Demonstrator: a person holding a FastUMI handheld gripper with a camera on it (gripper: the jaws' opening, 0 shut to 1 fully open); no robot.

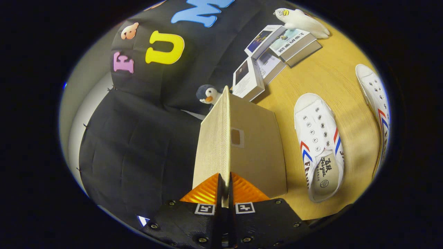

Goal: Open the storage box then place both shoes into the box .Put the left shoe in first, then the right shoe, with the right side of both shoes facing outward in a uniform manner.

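My gripper [225,186] is shut on the thin edge of the storage box's lid [214,138], a beige woven panel that runs straight ahead from between the fingers. On the right of that edge lies a smooth beige face of the box [259,155] with a small square window. The box rests on the wooden table [325,79]. Two white sneakers with red and blue stripes lie on the table to the right of the box. The nearer shoe [320,148] is about a hand's width from the box, and the other shoe [375,100] lies beyond it.
A small penguin plush [207,94] sits just past the far end of the lid. Several books [273,52] are stacked on the table beyond the box, with a white plush animal [301,20] behind them. Black cloth walls stand to the left.
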